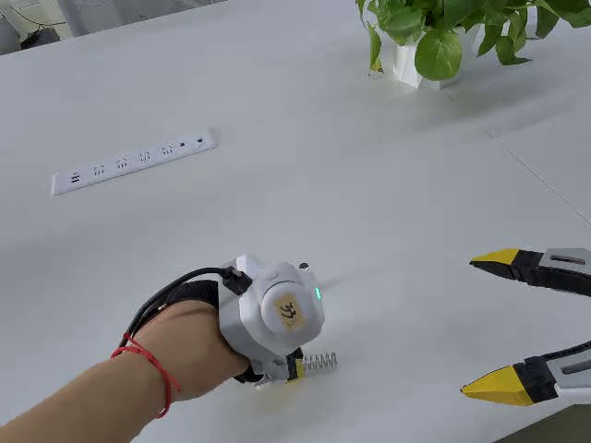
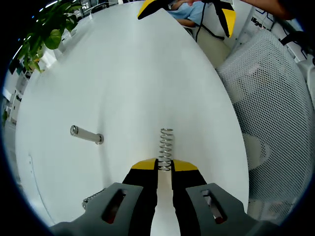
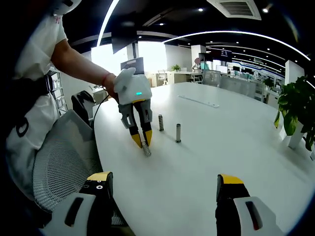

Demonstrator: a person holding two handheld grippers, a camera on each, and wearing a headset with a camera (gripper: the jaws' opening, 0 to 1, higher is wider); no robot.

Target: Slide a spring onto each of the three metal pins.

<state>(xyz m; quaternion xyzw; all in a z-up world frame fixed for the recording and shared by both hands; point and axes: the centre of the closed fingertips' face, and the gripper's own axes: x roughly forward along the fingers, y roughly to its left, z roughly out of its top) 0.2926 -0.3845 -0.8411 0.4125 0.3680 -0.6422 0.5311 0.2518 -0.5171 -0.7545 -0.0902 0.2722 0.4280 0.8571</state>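
Spring [image 2: 166,144], a silvery coil, juts from left gripper [image 2: 165,165].

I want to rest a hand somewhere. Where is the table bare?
Bare: the broad tabletop between power strip, plant and right tool. Crowded: around the left tool, its spring and the nearby pin.

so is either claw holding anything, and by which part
The left claw pinches a spring by its near end; the rest sticks out ahead. The right claw is open, holding nothing.
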